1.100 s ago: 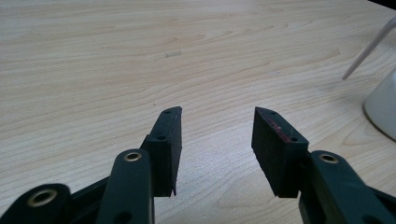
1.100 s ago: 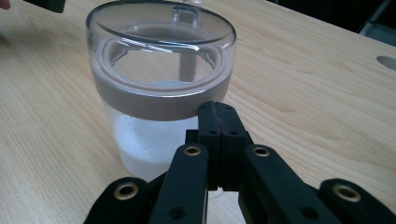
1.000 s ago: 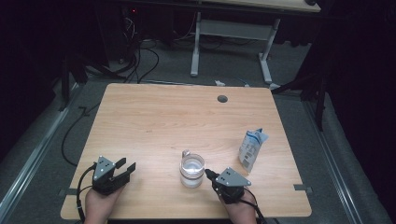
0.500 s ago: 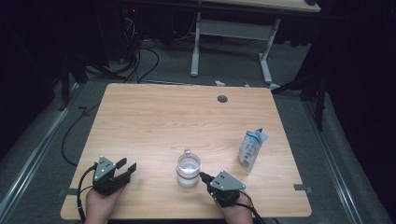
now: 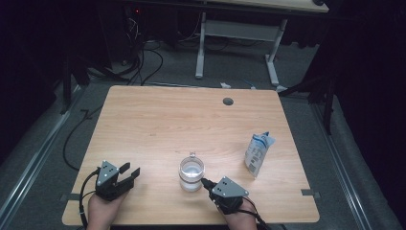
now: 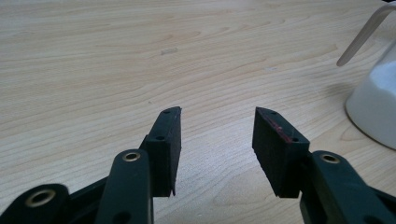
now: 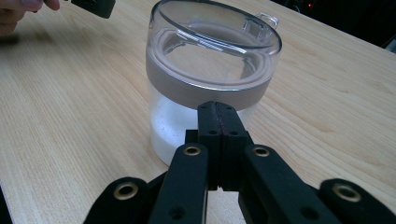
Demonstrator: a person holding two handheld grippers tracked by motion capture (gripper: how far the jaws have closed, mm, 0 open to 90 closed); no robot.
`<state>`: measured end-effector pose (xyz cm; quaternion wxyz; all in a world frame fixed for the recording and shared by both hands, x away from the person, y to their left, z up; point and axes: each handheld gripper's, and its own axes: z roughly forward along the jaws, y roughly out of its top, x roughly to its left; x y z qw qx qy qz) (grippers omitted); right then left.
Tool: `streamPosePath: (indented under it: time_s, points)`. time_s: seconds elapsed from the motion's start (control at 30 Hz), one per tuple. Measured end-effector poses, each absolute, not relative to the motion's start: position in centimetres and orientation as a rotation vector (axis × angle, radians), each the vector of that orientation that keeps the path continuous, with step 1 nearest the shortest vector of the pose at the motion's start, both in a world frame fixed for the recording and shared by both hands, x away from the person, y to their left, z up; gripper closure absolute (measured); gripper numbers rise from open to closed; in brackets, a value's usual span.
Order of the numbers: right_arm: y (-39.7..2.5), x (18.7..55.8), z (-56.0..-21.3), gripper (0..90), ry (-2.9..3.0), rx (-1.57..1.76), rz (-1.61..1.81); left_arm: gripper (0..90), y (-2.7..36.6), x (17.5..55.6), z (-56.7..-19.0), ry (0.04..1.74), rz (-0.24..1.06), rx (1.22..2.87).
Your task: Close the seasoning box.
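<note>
One right hand-held gripper (image 7: 218, 112), jaws pressed together, faces the jar (image 7: 212, 70).

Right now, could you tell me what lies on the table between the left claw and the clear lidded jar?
Nothing: in the high view, only bare wooden tabletop separates the left claw from the jar.

Left gripper (image 5: 130, 172): black body, topped by a grey three-cornered plate dotted with dark screws; a black cable is looped from its rear.
Left gripper pads (image 6: 169, 140): thick black blocks are seen, a reddish streak along one inner edge.
Right gripper (image 5: 205, 182): black, capped by a grey three-cornered plate; a black cable is trailed behind.
Right gripper links (image 7: 187, 182): flat black bars, joined by brass-ringed rivets.
Hands: no sleeves or gloves are worn.
</note>
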<state>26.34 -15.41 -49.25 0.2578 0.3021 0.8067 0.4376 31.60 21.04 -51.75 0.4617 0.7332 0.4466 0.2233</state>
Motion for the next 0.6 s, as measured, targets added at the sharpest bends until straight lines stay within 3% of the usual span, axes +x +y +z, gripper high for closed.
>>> streamPosePath:
  time_s: [0.3, 0.6]
  points:
    - [-17.0, 26.9, -49.3, 89.1, 2.155, 0.875, 1.182, 52.6, 21.2, 31.6, -51.8, 1.099, 0.547, 1.805]
    - [-20.8, 29.0, -50.8, 80.0, 2.106, 1.041, 1.138, 52.2, 20.9, 31.6, -51.8, 1.088, 0.555, 1.820]
